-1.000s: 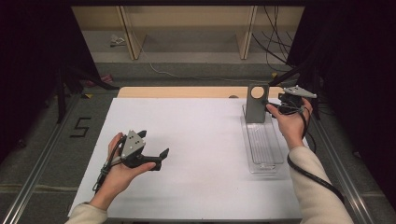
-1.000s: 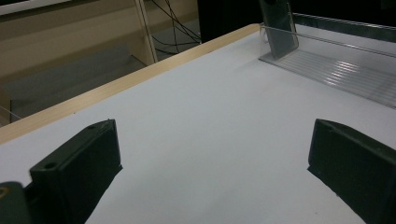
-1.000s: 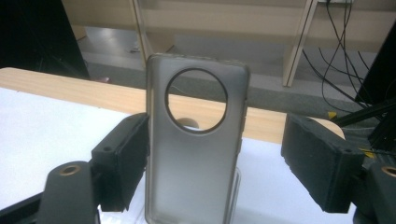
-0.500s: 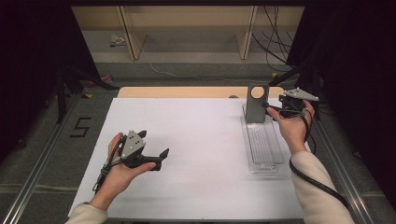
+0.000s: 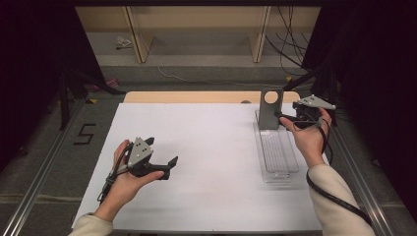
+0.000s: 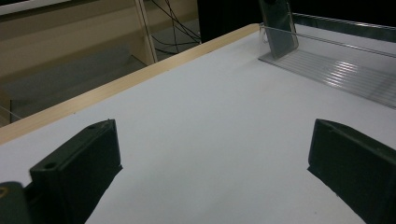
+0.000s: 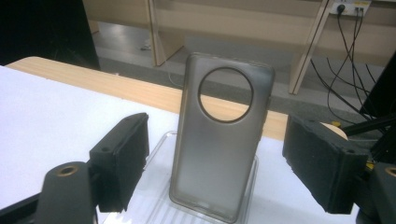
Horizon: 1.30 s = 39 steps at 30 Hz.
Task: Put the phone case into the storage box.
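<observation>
A translucent grey phone case (image 5: 270, 109) with a round camera hole stands upright at the far end of a clear ribbed tray (image 5: 278, 156) on the right of the white table. My right gripper (image 5: 284, 119) is just right of the case, pointing at it. In the right gripper view the case (image 7: 219, 140) stands a little beyond the open right gripper (image 7: 222, 156), and neither jaw touches it. My left gripper (image 5: 169, 168) rests in a hand at the table's left front. Its jaws stand wide open over bare table (image 6: 210, 121), with nothing between them.
The white table top (image 5: 211, 147) has a wooden strip (image 5: 196, 97) along its far edge. Shelving legs and cables lie on the floor beyond. The tray (image 6: 341, 70) and case (image 6: 279, 28) appear far off in the left gripper view.
The right hand and its gripper have shifted slightly beside the case. The left gripper has stayed where it was.
</observation>
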### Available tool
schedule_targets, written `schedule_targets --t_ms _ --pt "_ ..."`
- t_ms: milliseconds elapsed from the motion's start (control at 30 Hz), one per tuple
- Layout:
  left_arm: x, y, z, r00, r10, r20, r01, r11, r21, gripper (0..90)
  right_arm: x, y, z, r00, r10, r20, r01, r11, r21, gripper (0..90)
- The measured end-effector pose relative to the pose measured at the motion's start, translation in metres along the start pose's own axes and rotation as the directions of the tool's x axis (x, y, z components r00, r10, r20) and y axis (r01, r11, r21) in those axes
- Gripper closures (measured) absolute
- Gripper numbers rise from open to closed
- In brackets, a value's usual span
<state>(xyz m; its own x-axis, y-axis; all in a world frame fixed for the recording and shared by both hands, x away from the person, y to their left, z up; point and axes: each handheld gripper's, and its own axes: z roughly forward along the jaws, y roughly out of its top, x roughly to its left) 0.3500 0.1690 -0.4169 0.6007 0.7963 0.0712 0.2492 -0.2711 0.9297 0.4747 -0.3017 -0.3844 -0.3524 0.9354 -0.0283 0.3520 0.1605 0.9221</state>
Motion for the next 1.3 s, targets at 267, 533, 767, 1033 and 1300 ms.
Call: schedule_targets --t_ms 267,533,767,1033,1300 --pt "0.001 0.000 0.000 1.0000 -0.001 -0.001 0.001 1.0000 0.001 1.9 0.007 -0.001 -0.006 0.9996 -0.009 -0.025 0.009 1.000 0.000 23.6" --pt "0.001 0.000 -0.001 1.0000 0.001 0.001 -0.001 1.0000 0.002 1.8 0.013 -0.002 -0.012 0.9986 -0.035 -0.040 0.036 0.999 0.002 23.5" --pt "0.000 0.000 0.000 1.0000 0.002 0.002 -0.002 1.0000 0.001 1.8 0.016 -0.005 -0.017 0.9974 -0.056 -0.046 0.056 0.998 0.004 23.5" --pt "0.000 0.000 -0.001 1.0000 -0.001 0.001 0.001 1.0000 0.003 1.9 0.020 -0.007 -0.024 0.9960 -0.068 -0.058 0.068 0.998 -0.001 23.5" --pt "-0.001 0.001 -0.001 1.0000 -0.001 0.006 0.001 1.0000 0.002 1.9 0.025 -0.008 -0.029 0.9938 -0.074 -0.083 0.073 0.997 -0.006 23.5"
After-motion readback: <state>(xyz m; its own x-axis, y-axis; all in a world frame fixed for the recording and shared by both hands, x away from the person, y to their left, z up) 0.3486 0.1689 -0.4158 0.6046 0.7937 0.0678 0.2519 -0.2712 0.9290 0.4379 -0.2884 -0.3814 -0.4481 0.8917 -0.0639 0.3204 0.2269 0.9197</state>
